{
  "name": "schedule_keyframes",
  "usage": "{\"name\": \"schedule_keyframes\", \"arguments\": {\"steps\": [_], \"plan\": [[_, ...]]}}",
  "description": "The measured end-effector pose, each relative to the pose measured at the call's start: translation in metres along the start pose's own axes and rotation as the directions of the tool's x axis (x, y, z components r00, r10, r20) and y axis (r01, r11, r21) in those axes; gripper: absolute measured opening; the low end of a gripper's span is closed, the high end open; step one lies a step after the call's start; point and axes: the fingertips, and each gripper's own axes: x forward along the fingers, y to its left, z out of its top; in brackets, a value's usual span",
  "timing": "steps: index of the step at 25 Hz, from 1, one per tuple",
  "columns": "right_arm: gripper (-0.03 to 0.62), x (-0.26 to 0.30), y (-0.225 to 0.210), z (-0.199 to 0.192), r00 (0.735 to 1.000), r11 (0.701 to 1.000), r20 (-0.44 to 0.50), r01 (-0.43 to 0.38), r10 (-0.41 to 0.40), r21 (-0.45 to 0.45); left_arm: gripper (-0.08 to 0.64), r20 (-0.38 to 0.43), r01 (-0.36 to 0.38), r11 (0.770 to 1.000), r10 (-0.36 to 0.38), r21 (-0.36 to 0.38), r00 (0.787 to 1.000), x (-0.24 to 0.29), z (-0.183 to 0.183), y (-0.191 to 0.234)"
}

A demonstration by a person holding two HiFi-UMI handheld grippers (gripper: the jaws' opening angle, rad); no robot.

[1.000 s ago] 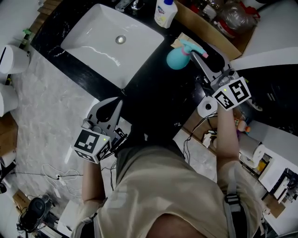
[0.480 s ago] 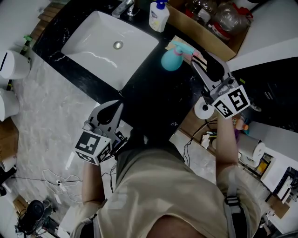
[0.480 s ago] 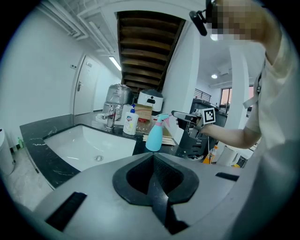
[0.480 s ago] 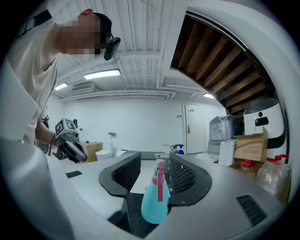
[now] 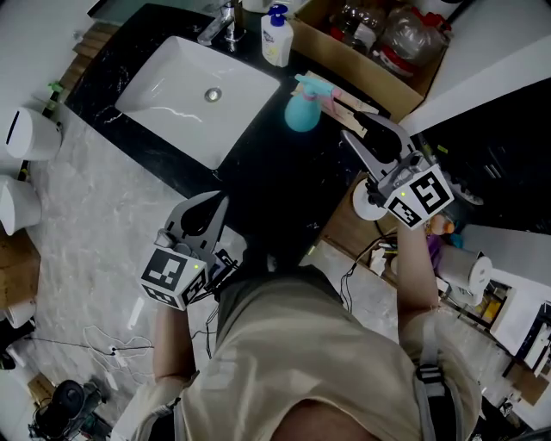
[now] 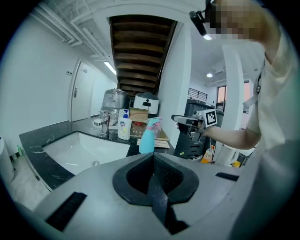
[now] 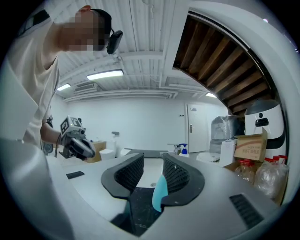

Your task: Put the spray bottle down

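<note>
In your right gripper view the spray bottle (image 7: 159, 194) is almost wholly hidden behind the right gripper (image 7: 153, 163), with only a teal sliver showing low in the gap (those jaws have just been closing a little, with nothing between them). In your left gripper view the left gripper (image 6: 153, 158) covers the bottle's base, and the print on the soap bottle (image 6: 124, 127) is too small to read. In the head view the top edge cuts off the cardboard box (image 5: 370, 65) and the faucet (image 5: 225, 15), and your torso (image 5: 301, 362) blocks whatever lies beneath it.
</note>
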Motion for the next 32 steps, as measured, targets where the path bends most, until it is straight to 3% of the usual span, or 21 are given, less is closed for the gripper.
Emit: {"name": "schedule_keyframes", "arguments": {"steps": [2,6,11,18,25,32], "plan": [[0.080,-0.007,0.003,0.002,1.000,1.000,0.011,0.000,0.000,0.000,0.009,0.003,-0.005,1.000,0.005,0.007,1.000,-0.003,0.001,-0.006],[0.040,-0.018,0.013,0.006,0.999,1.000,0.021,-0.030,0.029,0.011,0.009,0.008,-0.020,0.999,0.020,0.025,1.000,-0.009,0.004,-0.019],[0.031,-0.030,0.037,0.002,0.994,0.994,-0.016,-0.110,0.110,0.008,0.009,0.004,-0.034,0.998,0.034,0.045,0.999,-0.013,0.005,-0.039],[0.029,-0.037,0.084,-0.002,0.957,0.957,-0.031,-0.288,0.289,0.047,0.009,-0.012,-0.076,0.996,0.077,0.053,0.997,-0.026,0.001,-0.056],[0.029,-0.032,0.116,-0.004,0.940,0.941,-0.061,-0.333,0.336,0.057,0.009,-0.021,-0.129,0.991,0.130,0.045,0.991,-0.050,-0.004,-0.057],[0.029,-0.027,0.147,-0.009,0.935,0.934,-0.071,-0.338,0.347,0.111,0.009,-0.012,-0.116,0.992,0.117,0.044,0.993,-0.068,-0.012,-0.054]]}}
